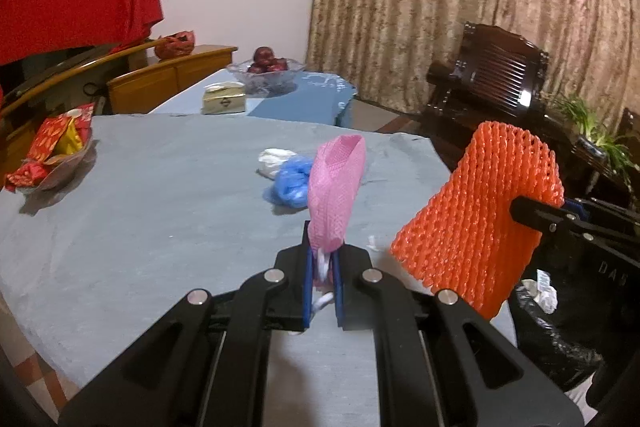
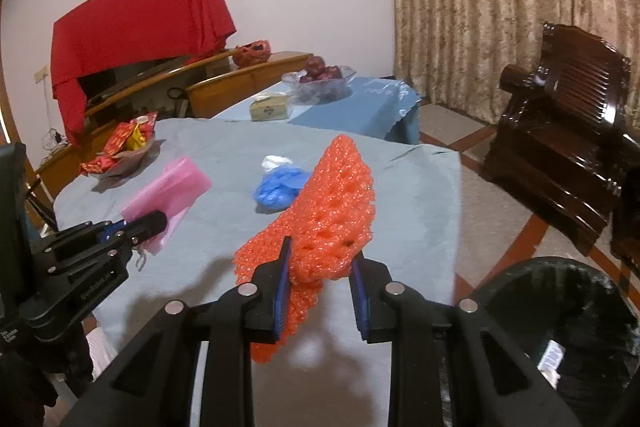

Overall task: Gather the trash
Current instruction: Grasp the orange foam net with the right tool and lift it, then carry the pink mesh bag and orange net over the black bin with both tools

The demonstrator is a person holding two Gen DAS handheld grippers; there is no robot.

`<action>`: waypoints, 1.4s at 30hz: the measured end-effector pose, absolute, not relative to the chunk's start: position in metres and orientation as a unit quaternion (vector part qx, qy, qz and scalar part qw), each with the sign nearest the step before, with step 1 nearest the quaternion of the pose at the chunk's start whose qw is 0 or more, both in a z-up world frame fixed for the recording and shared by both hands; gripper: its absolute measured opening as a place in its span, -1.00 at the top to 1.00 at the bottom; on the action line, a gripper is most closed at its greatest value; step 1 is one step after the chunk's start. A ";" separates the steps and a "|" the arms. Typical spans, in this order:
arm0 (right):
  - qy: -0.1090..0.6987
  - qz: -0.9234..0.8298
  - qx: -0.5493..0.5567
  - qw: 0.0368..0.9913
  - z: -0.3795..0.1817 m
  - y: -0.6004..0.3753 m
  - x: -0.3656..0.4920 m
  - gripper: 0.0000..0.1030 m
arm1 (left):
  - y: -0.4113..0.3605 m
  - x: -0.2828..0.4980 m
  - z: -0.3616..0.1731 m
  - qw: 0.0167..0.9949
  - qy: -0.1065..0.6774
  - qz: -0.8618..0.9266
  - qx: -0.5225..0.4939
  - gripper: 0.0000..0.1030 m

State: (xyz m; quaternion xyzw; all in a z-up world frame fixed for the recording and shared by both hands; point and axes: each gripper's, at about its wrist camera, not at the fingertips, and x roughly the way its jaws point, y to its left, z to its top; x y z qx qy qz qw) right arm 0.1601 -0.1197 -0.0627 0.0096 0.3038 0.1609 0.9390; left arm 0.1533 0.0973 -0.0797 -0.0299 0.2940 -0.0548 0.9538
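Note:
My left gripper is shut on a pink foam net sleeve, held upright above the grey-blue tablecloth. My right gripper is shut on an orange foam net sleeve, also lifted off the table. In the left wrist view the orange net hangs at the right from the right gripper's finger. In the right wrist view the pink net shows at the left in the left gripper. A crumpled blue plastic bag and a white wad lie on the cloth beyond.
A black-lined trash bin stands on the floor off the table's right edge, with white scraps inside. A dish of red snack packets sits at the left. Further back are a tissue box, a fruit bowl and a dark wooden armchair.

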 end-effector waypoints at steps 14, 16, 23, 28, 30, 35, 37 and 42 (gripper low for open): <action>0.290 0.083 0.027 0.953 -0.049 -0.204 0.124 0.49 | 0.021 0.149 -0.070 0.949 0.285 -0.132 -0.013 0.86; 0.291 0.075 0.031 0.953 -0.049 -0.217 0.120 0.49 | 0.009 0.148 -0.069 0.948 0.283 -0.144 -0.009 0.86; 0.311 0.111 0.075 0.941 -0.061 -0.220 0.134 0.49 | 0.010 0.146 -0.073 0.948 0.286 -0.143 -0.008 0.86; 0.334 0.172 0.097 0.922 -0.079 -0.188 0.161 0.49 | 0.050 0.147 -0.083 0.953 0.291 -0.088 0.000 0.86; 0.344 0.196 0.099 0.913 -0.089 -0.166 0.177 0.49 | 0.065 0.150 -0.087 0.953 0.296 -0.071 -0.002 0.86; 0.363 0.225 0.072 0.901 -0.113 -0.119 0.205 0.50 | 0.102 0.160 -0.105 0.951 0.309 -0.028 -0.006 0.86; 0.374 0.227 0.062 0.897 -0.124 -0.108 0.213 0.50 | 0.110 0.166 -0.114 0.949 0.316 -0.019 -0.008 0.86; 0.401 0.221 0.056 0.887 -0.149 -0.099 0.232 0.50 | 0.118 0.183 -0.137 0.942 0.335 -0.011 -0.009 0.86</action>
